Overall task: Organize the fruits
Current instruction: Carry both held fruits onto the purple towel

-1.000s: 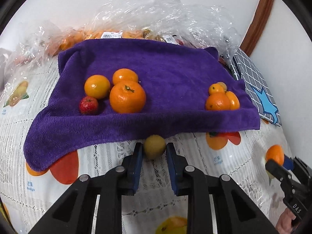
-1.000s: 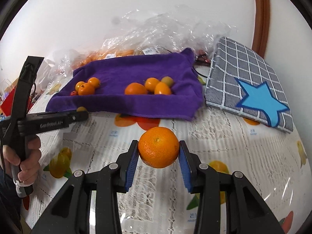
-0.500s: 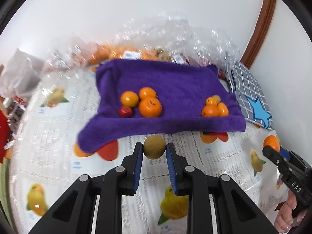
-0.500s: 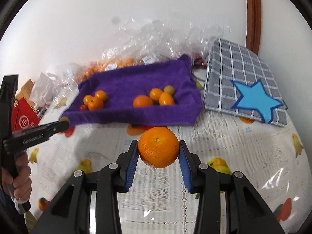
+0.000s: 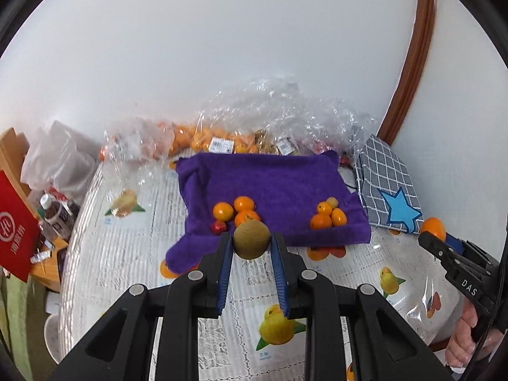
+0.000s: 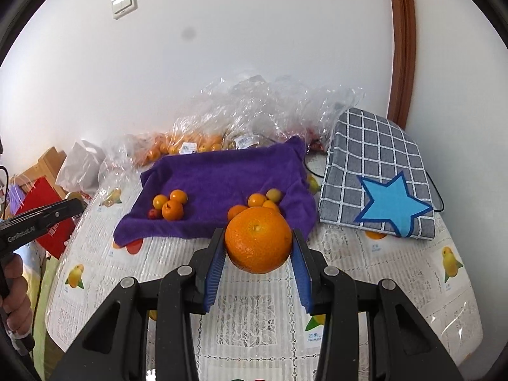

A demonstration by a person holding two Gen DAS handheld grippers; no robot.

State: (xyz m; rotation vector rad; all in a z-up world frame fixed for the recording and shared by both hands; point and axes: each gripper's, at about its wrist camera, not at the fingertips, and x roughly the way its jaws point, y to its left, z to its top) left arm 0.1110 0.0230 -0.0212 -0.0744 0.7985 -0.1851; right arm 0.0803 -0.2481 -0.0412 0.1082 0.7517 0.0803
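Note:
My left gripper [image 5: 251, 241] is shut on a small brownish-green round fruit [image 5: 251, 240], held well above the table. My right gripper [image 6: 257, 243] is shut on a large orange [image 6: 257, 243], also lifted clear of the table; the same orange [image 5: 432, 228] shows at the right edge of the left wrist view. A purple towel [image 5: 273, 184] lies beyond both, with a cluster of oranges and one small red fruit [image 5: 219, 226] on its left and a cluster of small oranges [image 5: 327, 216] on its right.
Clear plastic bags of fruit [image 5: 254, 133] pile against the wall behind the towel. A grey checked cloth with a blue star [image 6: 381, 184] lies to the right. A red box [image 5: 16, 231] and bottles [image 5: 58, 214] stand off the table's left edge.
Both grippers have risen with their fruit still held, so the towel and table look smaller and farther below. More of the wall and the table's left side came into view.

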